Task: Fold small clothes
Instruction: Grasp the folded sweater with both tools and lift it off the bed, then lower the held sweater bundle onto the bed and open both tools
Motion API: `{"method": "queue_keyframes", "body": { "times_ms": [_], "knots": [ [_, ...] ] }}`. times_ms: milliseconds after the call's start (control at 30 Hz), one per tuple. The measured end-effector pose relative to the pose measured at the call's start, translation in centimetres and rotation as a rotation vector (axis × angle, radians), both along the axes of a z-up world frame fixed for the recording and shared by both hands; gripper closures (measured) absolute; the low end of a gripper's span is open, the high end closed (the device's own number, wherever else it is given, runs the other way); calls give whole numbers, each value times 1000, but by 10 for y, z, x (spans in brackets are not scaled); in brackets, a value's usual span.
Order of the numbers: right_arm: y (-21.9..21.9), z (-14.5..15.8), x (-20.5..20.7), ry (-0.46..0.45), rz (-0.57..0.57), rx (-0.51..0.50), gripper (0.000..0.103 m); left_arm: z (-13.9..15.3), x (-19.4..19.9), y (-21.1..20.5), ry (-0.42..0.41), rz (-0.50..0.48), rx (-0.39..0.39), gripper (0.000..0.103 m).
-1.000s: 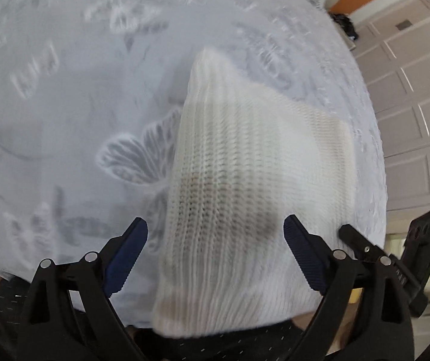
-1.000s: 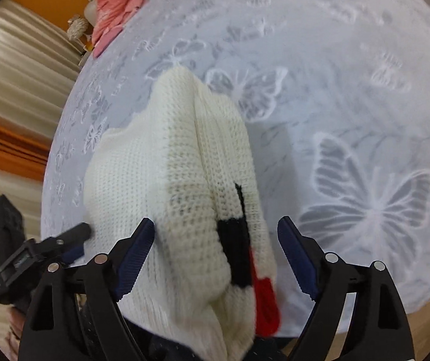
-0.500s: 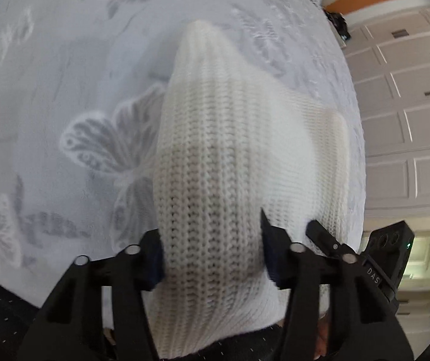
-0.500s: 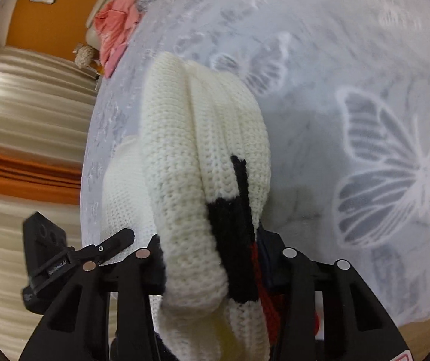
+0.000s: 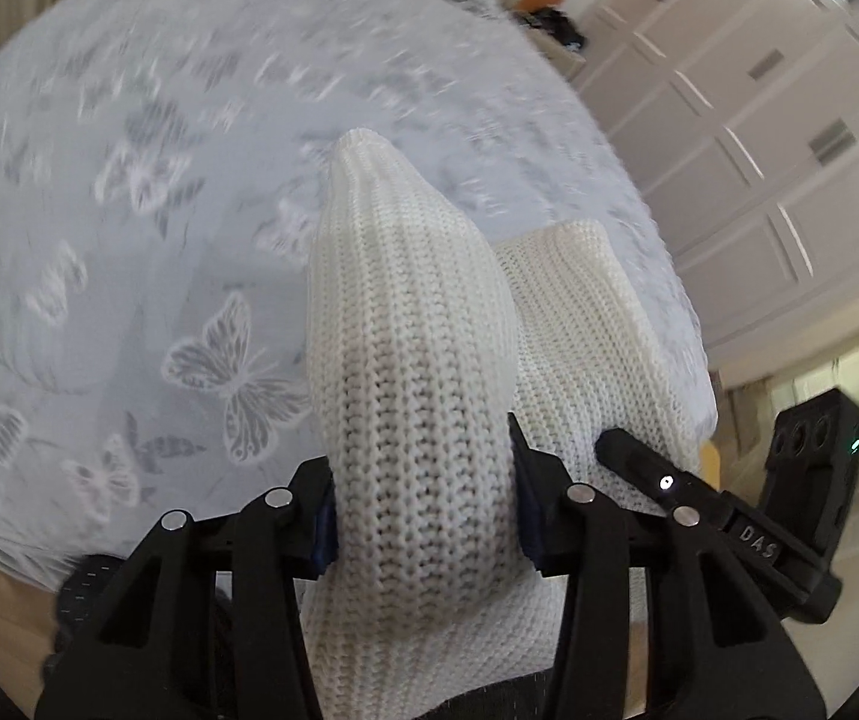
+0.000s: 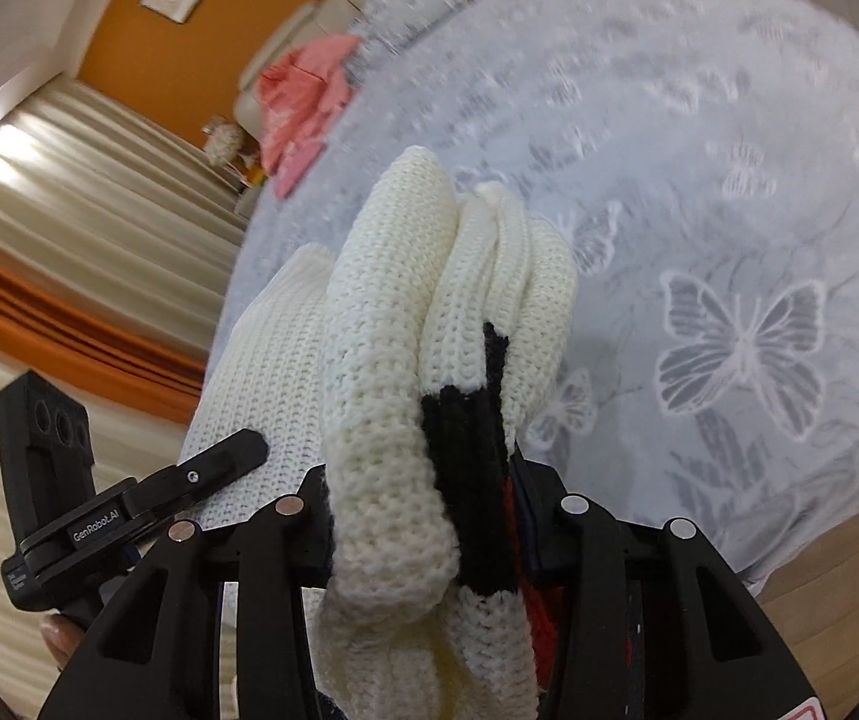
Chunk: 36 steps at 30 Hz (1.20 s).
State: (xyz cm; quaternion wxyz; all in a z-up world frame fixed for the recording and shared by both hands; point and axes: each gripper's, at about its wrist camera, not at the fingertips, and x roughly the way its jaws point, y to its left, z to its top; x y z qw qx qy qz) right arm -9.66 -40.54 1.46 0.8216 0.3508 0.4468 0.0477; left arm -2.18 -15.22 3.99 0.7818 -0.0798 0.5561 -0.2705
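Both hand-held grippers are pinching a cream knit sweater above the bed.

The left hand-held gripper (image 5: 423,498) is clamping a plain ribbed fold of the sweater (image 5: 411,360); the right hand-held gripper (image 6: 423,516) is squeezing several bunched layers with black and red patches, all lifted over the butterfly-print bed (image 6: 729,180). A pink garment (image 6: 309,96) is lying well apart.

We hold both claws closed, side by side and close together. Our left claw (image 5: 423,510) has its black fingers (image 5: 555,516) drawn in, blue pads pressing a thick bunch of white knit (image 5: 411,360) from both sides. Our right claw (image 6: 423,516) clamps its own bunch of that knit in the same way, its fingers (image 6: 285,540) pulled in tight. Each claw shows at the edge of the other's view.
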Motion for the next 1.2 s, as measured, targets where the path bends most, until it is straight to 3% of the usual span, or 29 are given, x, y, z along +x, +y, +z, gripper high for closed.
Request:
{"method": "queue_keyframes", "body": {
  "times_ms": [267,567,967,1200],
  "knots": [
    [16,78,-41,-168,-12,-97,63,81,-55,-2,-237,-75,25,59],
    [35,128,-65,-310,-6,-109,63,137,-84,16,-395,-69,25,59],
    [64,188,-59,-466,33,-128,62,200,-97,47,-572,-40,15,59],
    [91,222,-32,-558,95,-127,62,239,-88,79,-676,-13,-4,58]
  ]
}}
